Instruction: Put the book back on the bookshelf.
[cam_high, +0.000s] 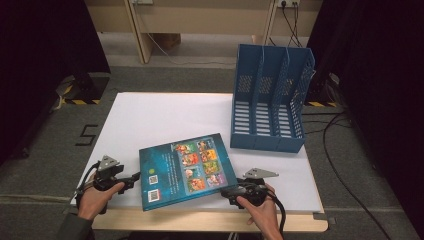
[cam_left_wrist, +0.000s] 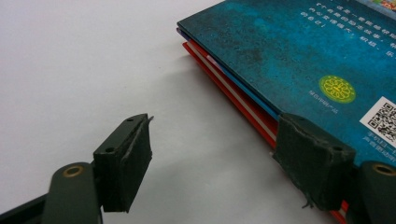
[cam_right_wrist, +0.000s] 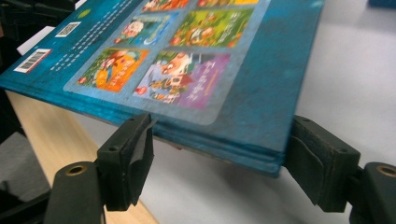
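— Where did we find the stack of books (cam_high: 187, 170) at that moment?

— It lay flat near the front edge of the white surface (cam_high: 165, 117), teal back cover up, with the blue file rack (cam_high: 270, 100) standing well apart at the far right corner. In the left gripper view we saw red and blue books under the teal one.

— And our left gripper (cam_high: 131, 179)?

— We had it at the stack's left edge. Its jaws stood apart: one pad lay against the top cover at the edge, the other hung free over the bare surface, so nothing was clamped.

— What about the right gripper (cam_high: 226, 191)?

— We held it at the stack's near right corner. In the right gripper view that corner sat between the jaws, which were spread wide. One pad was just under the lower edge and the other just beside the corner; whether either pressed on the covers we could not tell. That corner looked raised off the surface.
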